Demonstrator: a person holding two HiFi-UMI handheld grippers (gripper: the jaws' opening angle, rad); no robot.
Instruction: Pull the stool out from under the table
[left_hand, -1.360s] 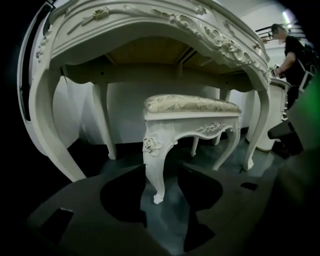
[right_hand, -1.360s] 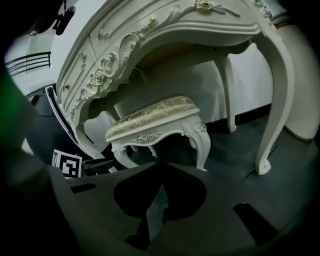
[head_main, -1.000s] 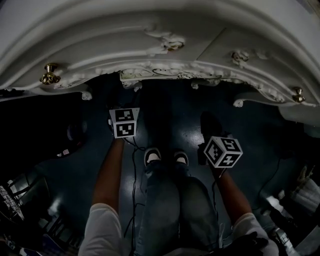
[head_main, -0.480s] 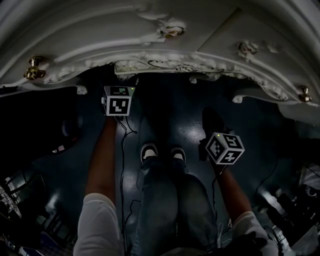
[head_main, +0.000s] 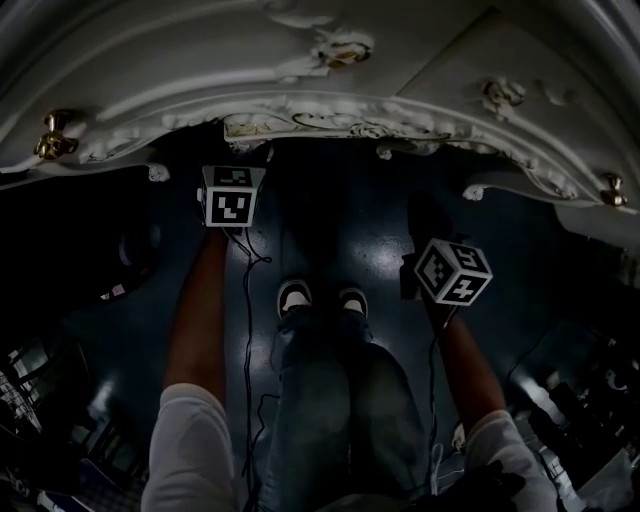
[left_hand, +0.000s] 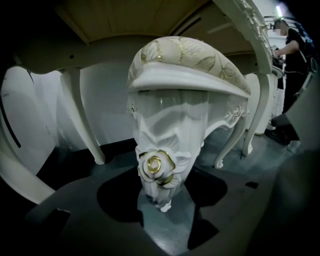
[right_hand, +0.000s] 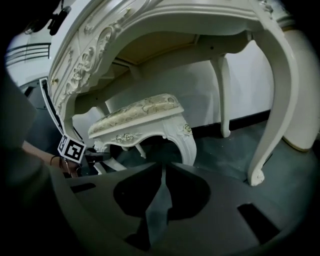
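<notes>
The person's shoes (head_main: 322, 300) stand on bare dark floor (head_main: 375, 245), with a cable (head_main: 246, 300) trailing at their 9 o'clock. At 2 o'clock the right gripper (right_hand: 162, 167) hangs over open floor, its jaws pressed together on nothing. At 11 o'clock, by the table (head_main: 330, 108) edge, the left gripper (left_hand: 167, 175) has its jaws wide and just closing. Both tips are against a rose-carved corner leg of the stool (left_hand: 185, 60). The stool sits at 12 o'clock under the table, with a curved table leg (right_hand: 280, 100) at its 3 o'clock.
</notes>
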